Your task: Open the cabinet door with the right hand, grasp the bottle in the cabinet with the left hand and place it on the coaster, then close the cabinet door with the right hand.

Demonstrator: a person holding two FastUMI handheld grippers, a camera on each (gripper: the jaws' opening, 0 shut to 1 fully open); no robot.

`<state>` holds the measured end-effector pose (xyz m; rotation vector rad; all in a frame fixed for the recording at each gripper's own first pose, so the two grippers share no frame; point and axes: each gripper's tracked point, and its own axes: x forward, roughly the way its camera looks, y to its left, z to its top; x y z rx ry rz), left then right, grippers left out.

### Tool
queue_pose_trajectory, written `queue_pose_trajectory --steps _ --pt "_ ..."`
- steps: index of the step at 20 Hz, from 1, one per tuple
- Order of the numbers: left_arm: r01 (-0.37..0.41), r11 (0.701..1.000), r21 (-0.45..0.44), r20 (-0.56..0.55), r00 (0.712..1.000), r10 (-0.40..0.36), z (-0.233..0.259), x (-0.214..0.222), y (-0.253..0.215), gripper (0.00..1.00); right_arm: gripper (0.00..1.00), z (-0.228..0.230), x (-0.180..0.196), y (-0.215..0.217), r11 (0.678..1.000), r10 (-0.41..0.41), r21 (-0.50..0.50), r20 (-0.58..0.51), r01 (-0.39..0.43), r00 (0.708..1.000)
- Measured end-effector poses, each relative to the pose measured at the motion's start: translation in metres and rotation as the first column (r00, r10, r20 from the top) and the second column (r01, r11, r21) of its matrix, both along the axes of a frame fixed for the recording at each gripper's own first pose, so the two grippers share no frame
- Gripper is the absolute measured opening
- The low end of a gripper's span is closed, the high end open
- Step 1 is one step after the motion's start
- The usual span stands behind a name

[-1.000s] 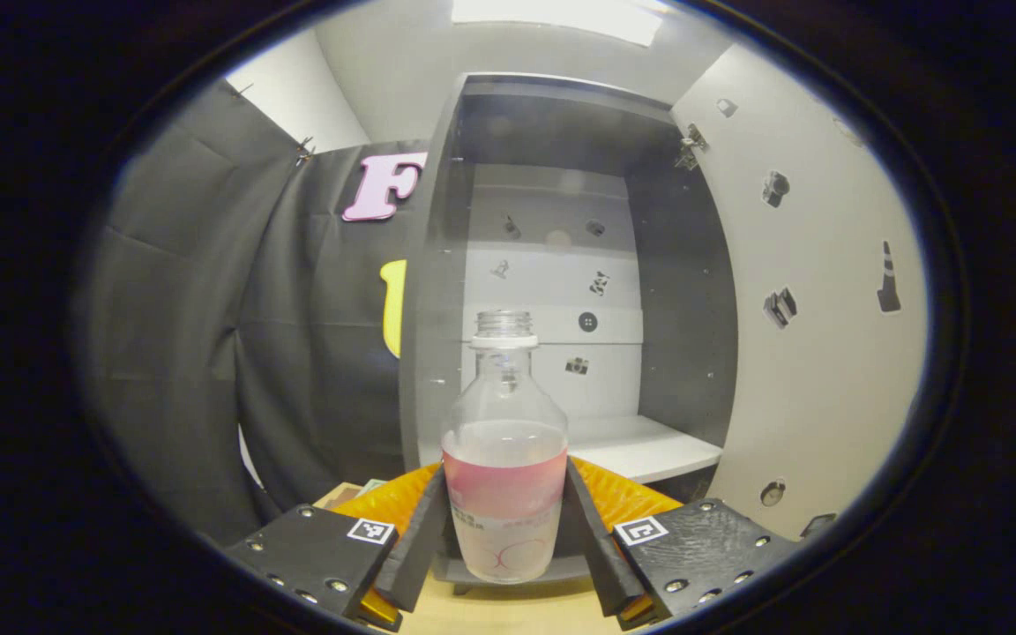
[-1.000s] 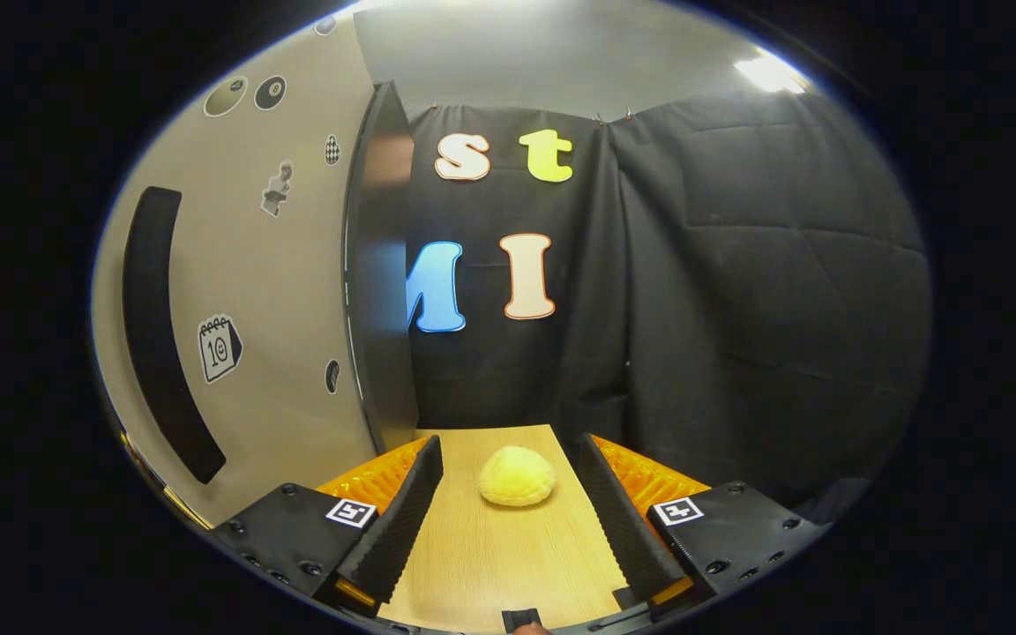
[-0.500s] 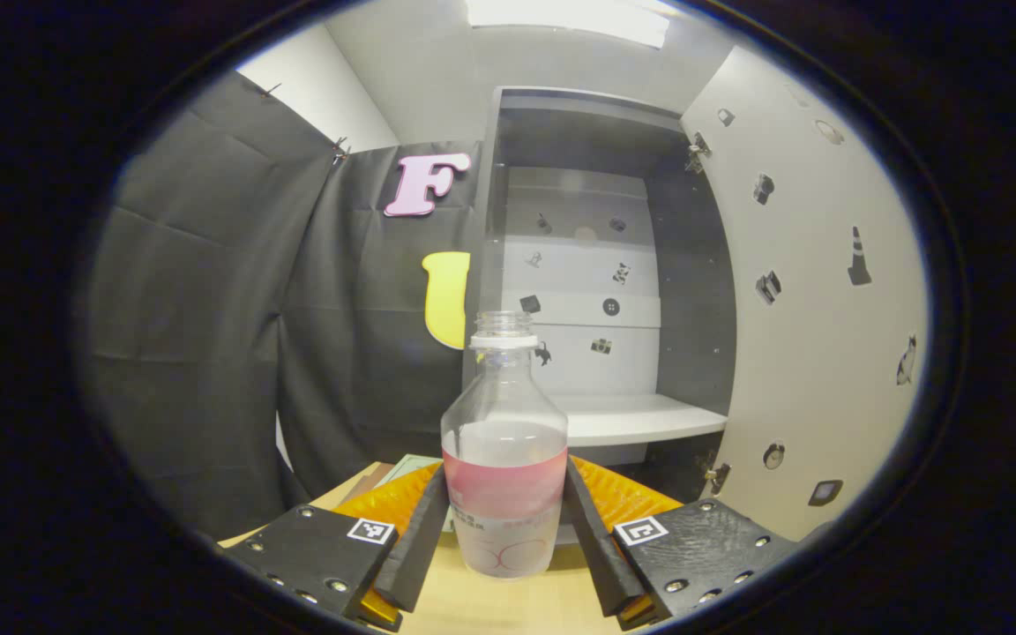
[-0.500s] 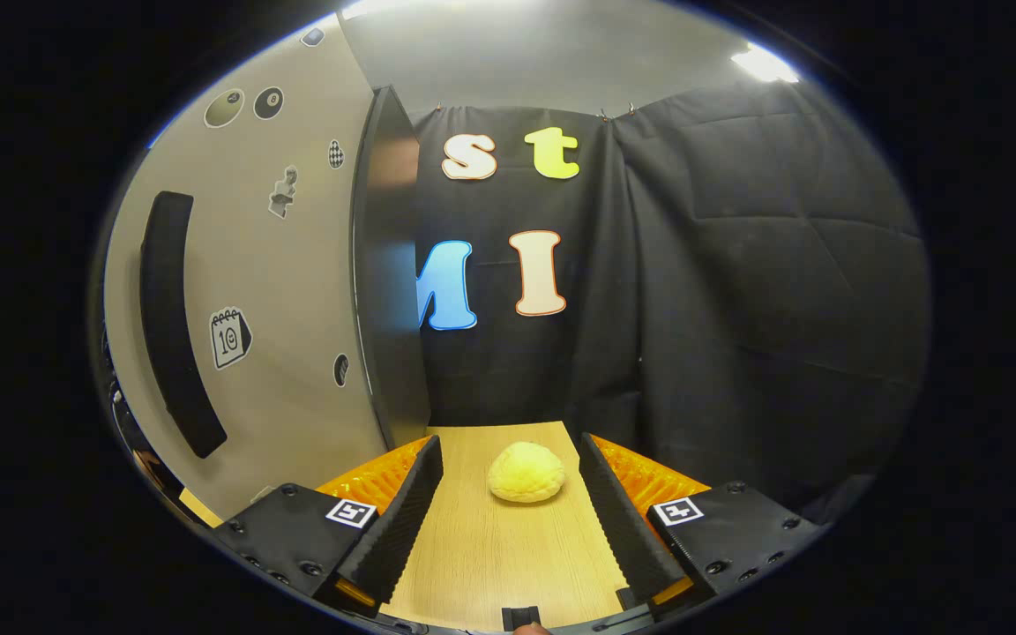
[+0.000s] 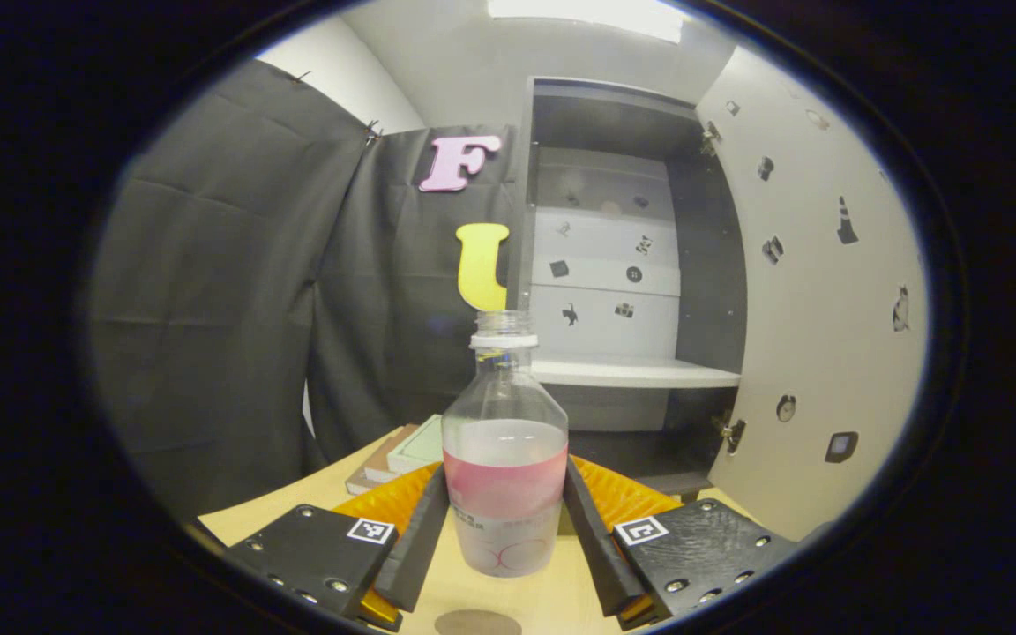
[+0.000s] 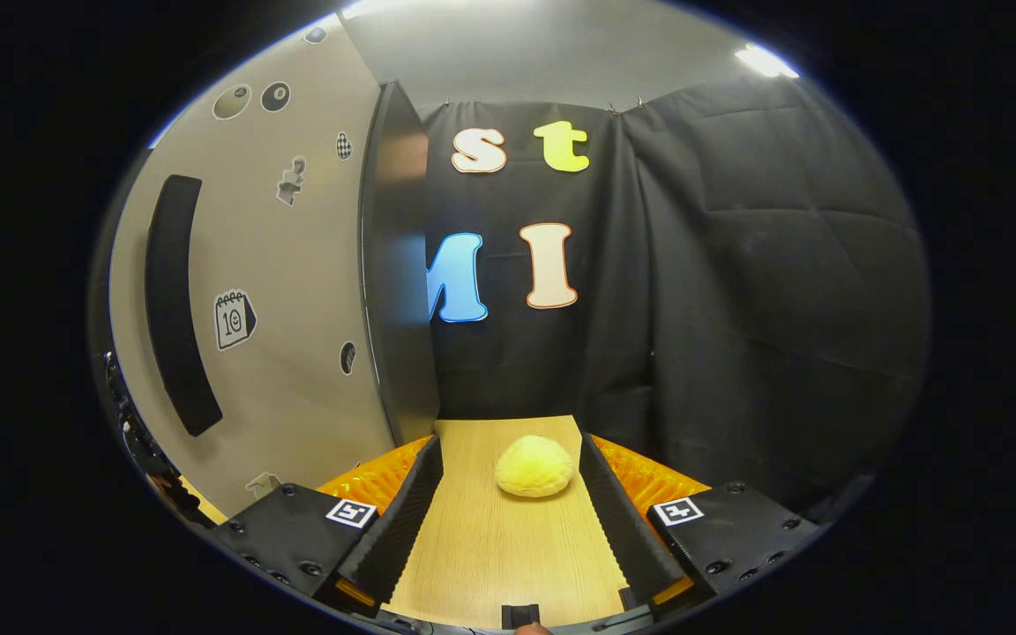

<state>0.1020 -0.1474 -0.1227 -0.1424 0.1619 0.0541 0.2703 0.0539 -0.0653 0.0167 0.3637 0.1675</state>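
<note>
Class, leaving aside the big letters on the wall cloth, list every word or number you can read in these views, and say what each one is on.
"10": on the calendar sticker on the cabinet door.
Print on the band of the bottle: too small and blurred to read.

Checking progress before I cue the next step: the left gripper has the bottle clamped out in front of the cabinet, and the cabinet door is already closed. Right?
Not quite. The left gripper does have the bottle clamped in front of the cabinet, but the cabinet door is open, swung out to the right with the shelf exposed, as the left gripper view shows.
</note>
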Motion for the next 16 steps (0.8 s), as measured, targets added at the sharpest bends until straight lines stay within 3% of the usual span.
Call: queue_pose_trajectory --steps 16 --pt "-0.082 0.996 -0.024 -0.208 0.975 0.076 -0.140 -0.046 0.010 0.75 0.98 -0.025 -0.005 0.000 0.999 0.018 -0.043 -0.051 -0.020 0.999"
